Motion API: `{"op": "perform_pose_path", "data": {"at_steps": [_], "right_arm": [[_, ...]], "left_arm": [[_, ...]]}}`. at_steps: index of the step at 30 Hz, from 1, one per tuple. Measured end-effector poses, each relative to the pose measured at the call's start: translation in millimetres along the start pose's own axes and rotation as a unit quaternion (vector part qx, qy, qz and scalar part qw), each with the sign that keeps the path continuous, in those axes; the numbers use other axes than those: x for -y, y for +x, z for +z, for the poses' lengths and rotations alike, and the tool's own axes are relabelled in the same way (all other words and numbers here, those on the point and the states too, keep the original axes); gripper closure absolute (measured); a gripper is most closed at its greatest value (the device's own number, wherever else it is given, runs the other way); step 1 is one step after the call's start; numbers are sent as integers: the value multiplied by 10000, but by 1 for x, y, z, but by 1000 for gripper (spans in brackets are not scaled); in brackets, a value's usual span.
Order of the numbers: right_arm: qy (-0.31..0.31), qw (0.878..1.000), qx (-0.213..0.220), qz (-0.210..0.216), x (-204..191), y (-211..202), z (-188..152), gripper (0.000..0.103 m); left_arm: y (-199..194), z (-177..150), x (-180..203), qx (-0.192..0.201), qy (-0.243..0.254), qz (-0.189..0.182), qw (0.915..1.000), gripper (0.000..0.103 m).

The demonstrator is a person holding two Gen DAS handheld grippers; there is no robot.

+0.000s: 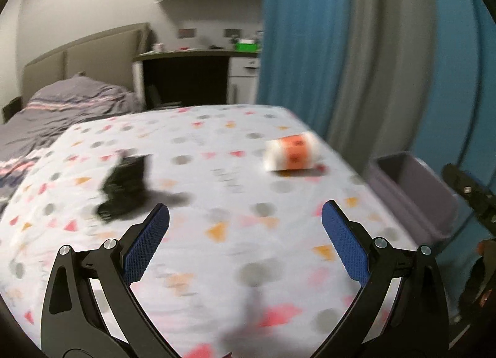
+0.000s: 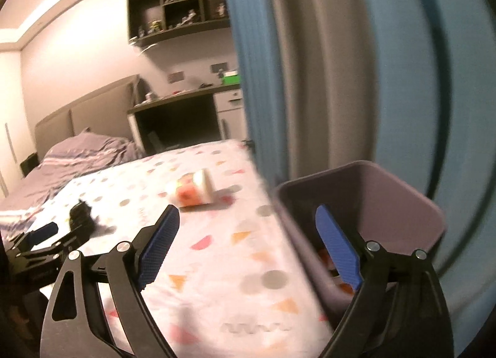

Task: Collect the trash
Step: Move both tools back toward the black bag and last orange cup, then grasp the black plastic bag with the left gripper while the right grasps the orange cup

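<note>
A white cup with an orange label (image 1: 291, 153) lies on its side on the patterned table (image 1: 217, 190); it also shows in the right wrist view (image 2: 193, 192). A crumpled black item (image 1: 124, 190) lies at the table's left, seen in the right wrist view too (image 2: 81, 214). A purple bin (image 2: 372, 203) stands at the table's right edge, with orange bits inside. My left gripper (image 1: 245, 218) is open and empty above the table. My right gripper (image 2: 248, 221) is open and empty, over the table edge and bin rim.
A blue and grey curtain (image 2: 310, 63) hangs behind the bin. A bed with grey bedding (image 1: 62, 103) lies to the left. A desk (image 1: 192, 57) and wall shelves (image 2: 179, 14) stand at the back. The bin shows in the left wrist view (image 1: 412, 190).
</note>
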State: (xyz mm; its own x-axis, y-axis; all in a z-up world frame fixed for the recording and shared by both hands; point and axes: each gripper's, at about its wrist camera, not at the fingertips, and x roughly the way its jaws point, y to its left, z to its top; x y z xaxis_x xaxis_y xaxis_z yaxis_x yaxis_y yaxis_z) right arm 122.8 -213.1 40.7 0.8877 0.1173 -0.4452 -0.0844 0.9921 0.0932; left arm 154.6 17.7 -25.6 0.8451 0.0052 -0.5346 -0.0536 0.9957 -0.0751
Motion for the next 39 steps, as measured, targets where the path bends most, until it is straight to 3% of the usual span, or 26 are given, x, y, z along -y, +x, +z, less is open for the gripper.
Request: {"op": "perform_pose_path", "data": {"at_steps": [5,10,18,22,26,28,30,32,36,39], "right_arm": [[-271,9993,-118,237,-39,18,-2,14],[-421,9981,-265,351,-68,37,-6,14],[-556,9973,-425,224,-88,70,-4,14],[-605,9968,-517,113,-92,89,-3,14],[-630,9962,-594,-9,-94,109,-1,14],[-636,9958,-662,-37,-95,120,0,14],[-668,9951,-727,-60,-97,131,-1,14],[-701,9942,-814,-108,-99,144,-2,14],[-738,9924,-963,-178,-106,169,0,14],[-776,9913,-1039,-235,-112,186,4,14]], "left_arm": [[7,-6,-61,-133,-240,459,9986,6],[18,-2,-103,-200,-441,686,9965,6],[65,12,-127,-525,-564,670,9948,6],[84,16,-130,-696,-671,561,9937,13],[104,17,-132,-940,-758,409,9918,27],[110,15,-133,-1021,-792,332,9911,40],[114,14,-135,-1043,-845,196,9908,62],[116,12,-137,-1042,-888,133,9905,73],[112,11,-142,-924,-1026,-13,9904,87],[107,12,-145,-806,-1117,-106,9904,91]]}}
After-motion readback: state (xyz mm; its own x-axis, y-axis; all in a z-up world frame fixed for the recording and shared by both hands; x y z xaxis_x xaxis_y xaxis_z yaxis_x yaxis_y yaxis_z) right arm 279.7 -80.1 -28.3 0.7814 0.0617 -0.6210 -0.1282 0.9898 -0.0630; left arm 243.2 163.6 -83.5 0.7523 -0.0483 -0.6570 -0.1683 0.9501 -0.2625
